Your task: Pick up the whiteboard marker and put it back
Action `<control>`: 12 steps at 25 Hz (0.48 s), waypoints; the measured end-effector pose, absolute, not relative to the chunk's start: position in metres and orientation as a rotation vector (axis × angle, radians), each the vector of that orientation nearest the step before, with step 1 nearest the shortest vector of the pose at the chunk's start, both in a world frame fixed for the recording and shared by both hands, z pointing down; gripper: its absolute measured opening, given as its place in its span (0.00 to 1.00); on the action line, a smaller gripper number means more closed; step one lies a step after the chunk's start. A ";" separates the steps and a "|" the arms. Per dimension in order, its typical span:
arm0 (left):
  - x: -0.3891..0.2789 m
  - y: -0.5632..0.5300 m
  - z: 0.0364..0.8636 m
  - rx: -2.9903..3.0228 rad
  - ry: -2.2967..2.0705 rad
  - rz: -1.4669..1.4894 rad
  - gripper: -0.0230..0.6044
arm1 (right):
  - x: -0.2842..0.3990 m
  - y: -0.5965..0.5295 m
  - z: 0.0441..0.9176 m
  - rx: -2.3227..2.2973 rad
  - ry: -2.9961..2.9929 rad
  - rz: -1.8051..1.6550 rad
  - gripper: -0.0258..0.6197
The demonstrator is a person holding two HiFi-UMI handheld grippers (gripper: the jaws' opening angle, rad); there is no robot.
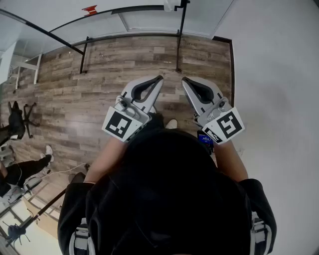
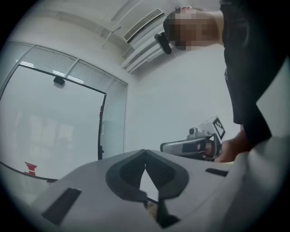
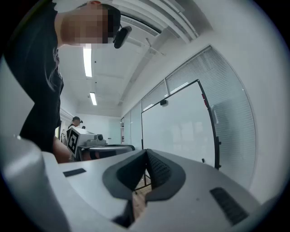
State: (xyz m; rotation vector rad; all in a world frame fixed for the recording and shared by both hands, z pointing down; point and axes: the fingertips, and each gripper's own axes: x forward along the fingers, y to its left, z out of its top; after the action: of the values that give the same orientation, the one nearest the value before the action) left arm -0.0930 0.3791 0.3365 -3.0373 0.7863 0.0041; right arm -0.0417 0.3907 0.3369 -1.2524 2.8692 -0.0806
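Note:
No whiteboard marker shows clearly in any view. A whiteboard (image 1: 149,17) on a black-framed stand lies ahead of me; it also fills the left of the left gripper view (image 2: 50,127) and the right of the right gripper view (image 3: 181,127). A small red object (image 1: 90,9) sits on the board (image 2: 30,168); I cannot tell what it is. My left gripper (image 1: 160,78) and right gripper (image 1: 184,79) are held side by side at chest height above the wooden floor, short of the board. Both are shut with nothing between their jaws (image 2: 145,152) (image 3: 146,152).
The stand's black legs (image 1: 178,47) rest on the wood floor (image 1: 99,99). A white wall (image 1: 279,74) runs along the right. At the left are a black office chair (image 1: 17,119), a seated person's shoe (image 1: 48,150) and a white desk (image 1: 27,69).

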 end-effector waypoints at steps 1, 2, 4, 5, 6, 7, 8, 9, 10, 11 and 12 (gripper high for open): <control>-0.091 0.382 0.336 -3.040 0.779 0.026 0.04 | -0.041 0.392 0.339 -1.250 2.870 -0.086 0.03; -0.091 0.384 0.336 -3.043 0.775 0.041 0.04 | -0.040 0.394 0.342 -1.248 2.871 -0.091 0.03; -0.091 0.388 0.339 -3.045 0.787 0.029 0.04 | -0.039 0.398 0.344 -1.245 2.875 -0.098 0.03; -0.092 0.390 0.340 -3.045 0.796 0.015 0.04 | -0.040 0.400 0.343 -1.245 2.878 -0.097 0.03; -0.093 0.391 0.339 -3.045 0.802 0.007 0.04 | -0.040 0.402 0.342 -1.245 2.880 -0.094 0.03; -0.093 0.393 0.337 -3.045 0.805 0.003 0.04 | -0.041 0.404 0.340 -1.247 2.880 -0.091 0.03; -0.093 0.394 0.336 -3.045 0.807 0.001 0.04 | -0.040 0.405 0.339 -1.248 2.878 -0.091 0.03; -0.093 0.396 0.335 -3.045 0.807 0.001 0.04 | -0.040 0.406 0.339 -1.251 2.874 -0.095 0.03; -0.093 0.397 0.334 -3.044 0.806 0.001 0.04 | -0.039 0.408 0.339 -1.254 2.867 -0.100 0.03; -0.093 0.399 0.334 -3.043 0.805 0.001 0.04 | -0.038 0.409 0.338 -1.257 2.861 -0.104 0.03; -0.093 0.400 0.334 -3.038 0.804 -0.001 0.04 | -0.037 0.410 0.338 -1.259 2.855 -0.108 0.03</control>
State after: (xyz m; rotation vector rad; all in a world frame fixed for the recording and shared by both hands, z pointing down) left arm -0.0925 0.4002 0.3339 -3.0379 0.8044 -0.0005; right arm -0.0368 0.4098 0.3383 -1.2587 2.8548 -0.1081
